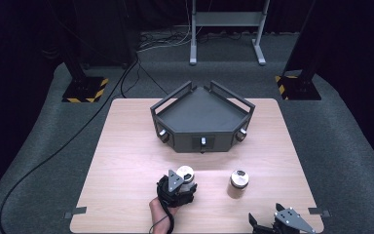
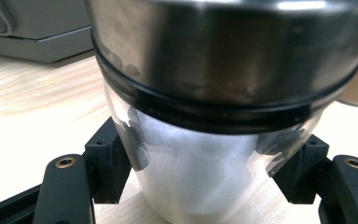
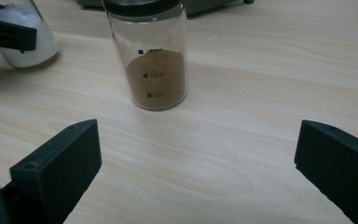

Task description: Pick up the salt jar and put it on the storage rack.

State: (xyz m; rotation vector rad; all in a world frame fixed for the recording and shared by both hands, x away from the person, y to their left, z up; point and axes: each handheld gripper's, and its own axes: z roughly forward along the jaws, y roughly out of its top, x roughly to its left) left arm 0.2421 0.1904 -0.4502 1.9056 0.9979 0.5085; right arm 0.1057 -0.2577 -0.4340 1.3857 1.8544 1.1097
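Observation:
A glass jar of white powder [image 1: 187, 173] with a metal lid stands on the wooden table [image 1: 126, 146], near the front and left of centre. My left gripper [image 1: 185, 184] is shut on it. In the left gripper view both black pads [image 2: 107, 163] press against the jar of white powder [image 2: 200, 182] just below its lid. A second jar holding brown powder [image 1: 238, 183] stands free to the right. My right gripper [image 1: 267, 217] sits open at the front right edge. In the right gripper view the brown jar [image 3: 156, 70] stands beyond the wide-apart jaws of the right gripper [image 3: 198, 163].
A dark grey angular rack [image 1: 202, 119] with raised rails and small knobs stands at the table's middle back. Outside the table are black stands with yellow-striped feet [image 1: 85, 90], a cable on the floor, and a metal frame [image 1: 226, 29].

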